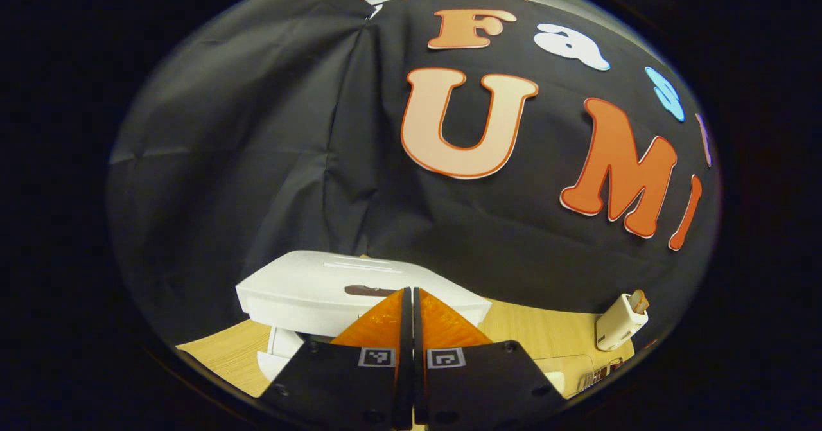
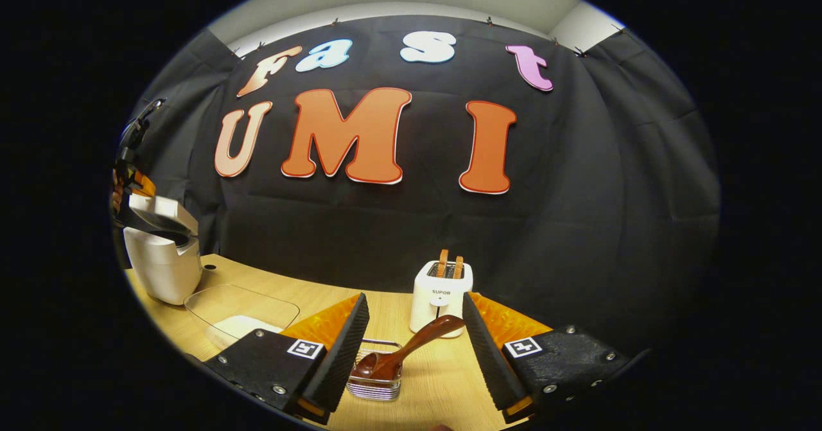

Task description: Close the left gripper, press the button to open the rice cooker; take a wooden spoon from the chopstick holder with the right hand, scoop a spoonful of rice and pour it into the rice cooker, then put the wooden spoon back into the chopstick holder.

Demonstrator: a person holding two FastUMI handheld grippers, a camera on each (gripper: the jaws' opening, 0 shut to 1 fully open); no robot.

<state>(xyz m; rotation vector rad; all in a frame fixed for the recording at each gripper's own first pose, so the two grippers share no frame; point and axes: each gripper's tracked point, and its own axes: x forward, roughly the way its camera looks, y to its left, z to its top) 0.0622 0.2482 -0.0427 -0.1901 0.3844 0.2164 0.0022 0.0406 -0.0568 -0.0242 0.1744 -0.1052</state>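
With the rice cooker point(image 2: 164, 257) lid up at far left and the left gripper point(image 1: 408, 302) pressed together, the right gripper point(image 2: 414, 328) spreads its fingers around the wooden spoon point(image 2: 401, 352) in its holder point(image 2: 376, 386), needing to pinch the handle next.

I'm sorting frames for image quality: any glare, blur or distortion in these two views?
Left gripper view: strong fisheye bend; a bright glare streak on the rice cooker lid; the left gripper looms large and sharp. Right gripper view: the same bulge curves the table edge; the wooden spoon shows a small shiny highlight; the rice cooker at the rim looks squeezed and soft.
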